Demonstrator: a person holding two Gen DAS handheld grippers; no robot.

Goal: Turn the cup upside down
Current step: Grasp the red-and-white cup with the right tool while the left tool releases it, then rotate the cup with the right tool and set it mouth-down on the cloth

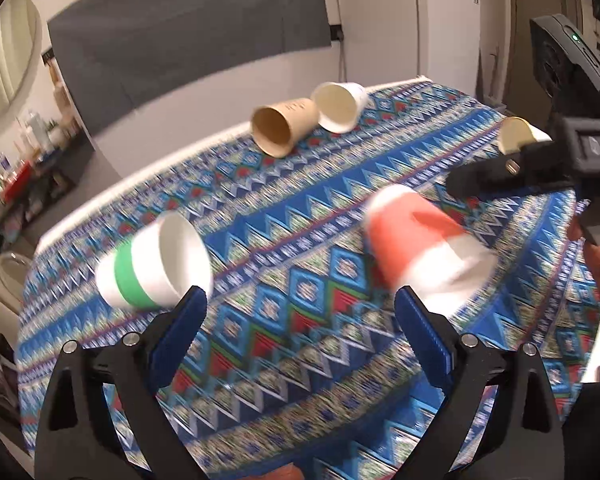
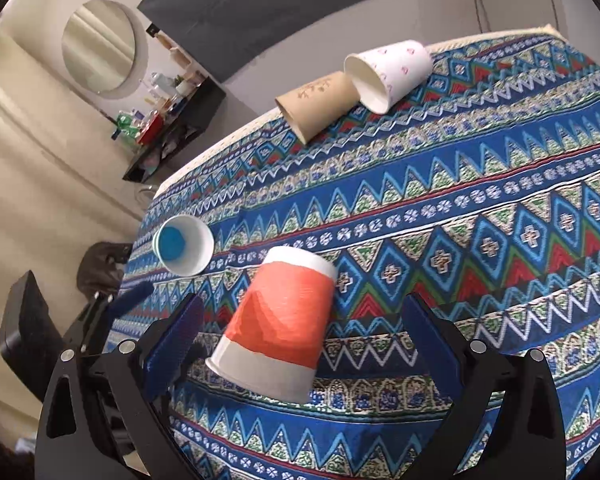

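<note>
An orange and white paper cup stands upside down on the patterned tablecloth, rim down. It sits between the spread blue pads of my right gripper, which is open and not touching it. In the left wrist view the same cup is blurred, just beyond my open left gripper. A white cup with a green band lies on its side left of the left gripper; it also shows in the right wrist view, mouth toward the camera.
A brown cup and a white patterned cup lie on their sides at the far edge. Another cup lies far right behind the right gripper body. The table's left edge drops off near a black shelf.
</note>
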